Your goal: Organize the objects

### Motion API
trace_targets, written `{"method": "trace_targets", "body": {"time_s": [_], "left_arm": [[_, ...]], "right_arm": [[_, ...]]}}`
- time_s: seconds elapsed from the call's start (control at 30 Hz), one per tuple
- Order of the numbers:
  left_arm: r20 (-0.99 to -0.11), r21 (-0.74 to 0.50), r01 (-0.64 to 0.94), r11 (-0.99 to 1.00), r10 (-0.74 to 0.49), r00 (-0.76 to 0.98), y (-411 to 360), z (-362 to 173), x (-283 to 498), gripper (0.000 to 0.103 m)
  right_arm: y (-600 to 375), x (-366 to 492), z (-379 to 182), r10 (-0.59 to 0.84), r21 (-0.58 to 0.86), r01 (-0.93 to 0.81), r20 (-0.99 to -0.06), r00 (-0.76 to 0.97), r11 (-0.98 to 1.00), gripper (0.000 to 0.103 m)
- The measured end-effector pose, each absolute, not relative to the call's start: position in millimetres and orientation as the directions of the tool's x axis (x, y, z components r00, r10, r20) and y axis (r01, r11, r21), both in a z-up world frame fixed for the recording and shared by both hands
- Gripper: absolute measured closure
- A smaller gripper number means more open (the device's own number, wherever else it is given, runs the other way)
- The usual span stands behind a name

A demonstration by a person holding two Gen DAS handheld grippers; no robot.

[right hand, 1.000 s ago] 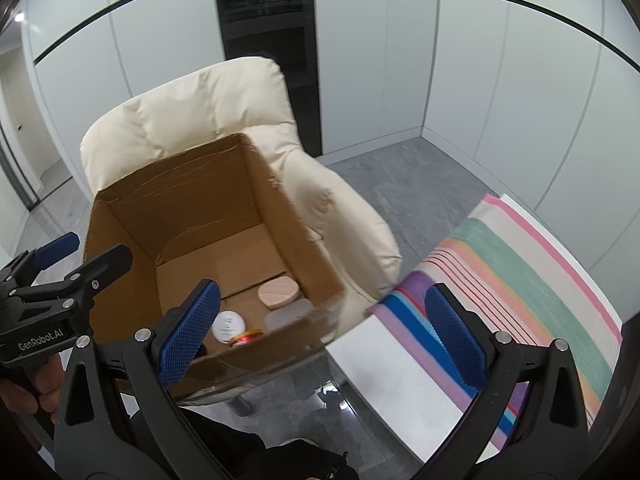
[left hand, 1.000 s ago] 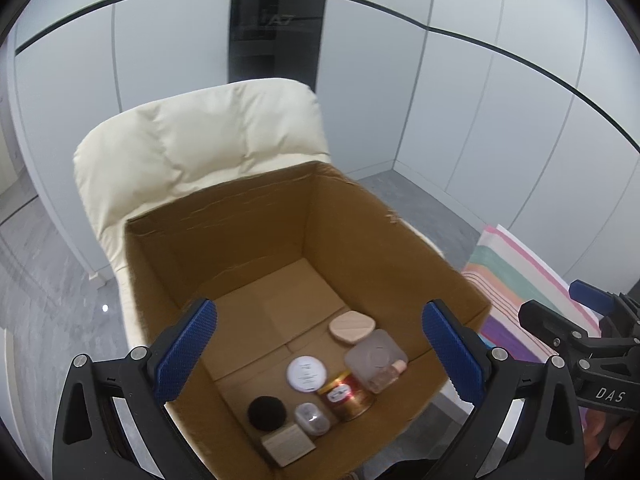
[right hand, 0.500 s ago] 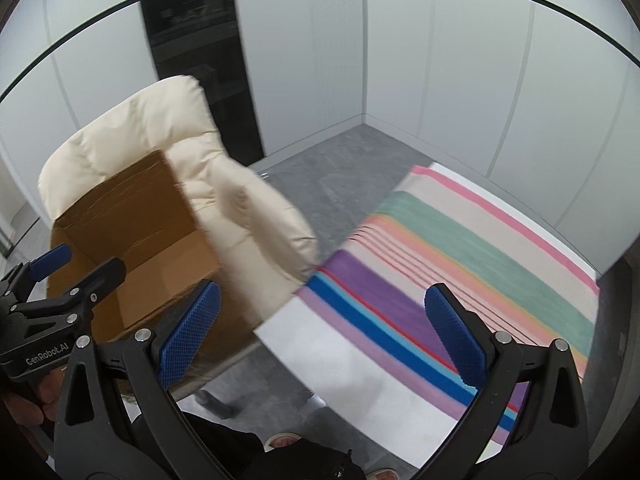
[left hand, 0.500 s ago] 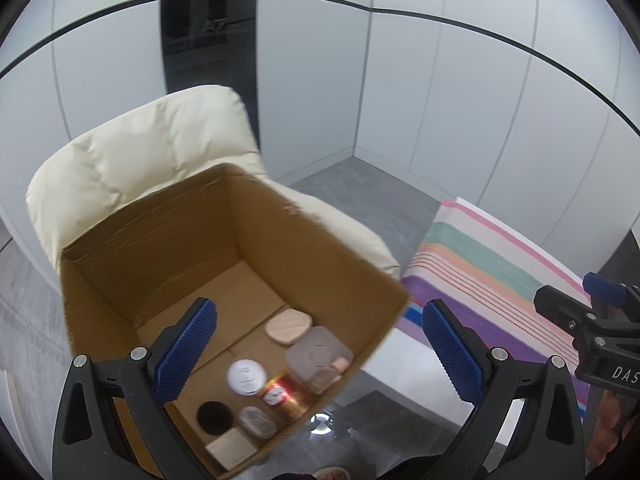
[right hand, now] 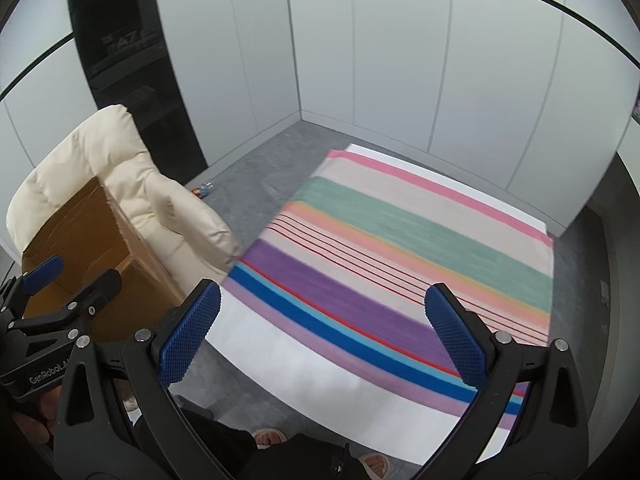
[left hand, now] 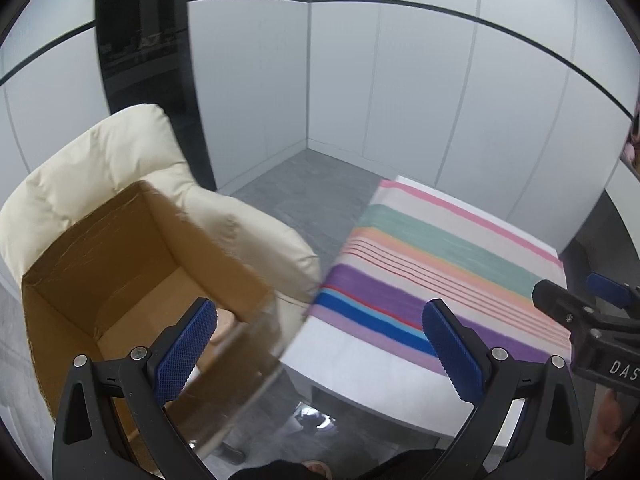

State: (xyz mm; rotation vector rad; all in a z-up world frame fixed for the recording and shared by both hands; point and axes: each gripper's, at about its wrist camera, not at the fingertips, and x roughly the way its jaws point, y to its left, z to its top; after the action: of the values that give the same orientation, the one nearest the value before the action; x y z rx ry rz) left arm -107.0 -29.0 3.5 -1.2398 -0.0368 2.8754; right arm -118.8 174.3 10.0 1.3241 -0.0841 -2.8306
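1. Far left of both pairs of fingers: the cardboard box sits on the cream armchair. A second ago it filled the left wrist view, with a handful of small cosmetics on its floor: a puff, a white lid, a gold tin, a clear tub. Now it's slid off to the left finger's side and I can only just make out a beige bit of something behind that finger.
2. Left gripper: jaws spread wide, nothing between the pads. It points at the gap between the chair and the table.
3. Right gripper: same deal, wide open and holding nothing. Its view has swung furthest, from the box to the striped cloth on the white table, which now runs right under its fingers.
4. The cloth looks bare as far as I can see, a bit blurred.
5. My read: both hands have turned away from the box toward the table. That fits either going to fetch more stuff or being done packing; can't tell which.
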Motion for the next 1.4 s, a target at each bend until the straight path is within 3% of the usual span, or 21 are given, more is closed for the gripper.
{"method": "trace_targets", "body": {"time_s": [0.5, 0.83, 1.4], "left_arm": [[-0.746, 0.05, -0.012, -0.999, -0.03, -0.665, 1.4, 13.3, -23.8, 0.0], [-0.767, 0.014, -0.003, -1.0, -0.009, -0.642, 7.9, 8.8, 9.5, 0.0], [-0.775, 0.019, -0.094, -0.995, 0.045, -0.631, 32.6, 5.3, 25.9, 0.0]], "right_arm": [[236.4, -24.1, 20.3, 0.055, 0.015, -0.106, -0.774, -0.631, -0.994, 0.0], [233.3, 46.7, 20.9, 0.09, -0.022, -0.117, -0.781, -0.618, -0.993, 0.0], [238.2, 47.2, 10.7, 0.035, 0.05, -0.131, -0.815, -0.579, -0.99, 0.0]]}}
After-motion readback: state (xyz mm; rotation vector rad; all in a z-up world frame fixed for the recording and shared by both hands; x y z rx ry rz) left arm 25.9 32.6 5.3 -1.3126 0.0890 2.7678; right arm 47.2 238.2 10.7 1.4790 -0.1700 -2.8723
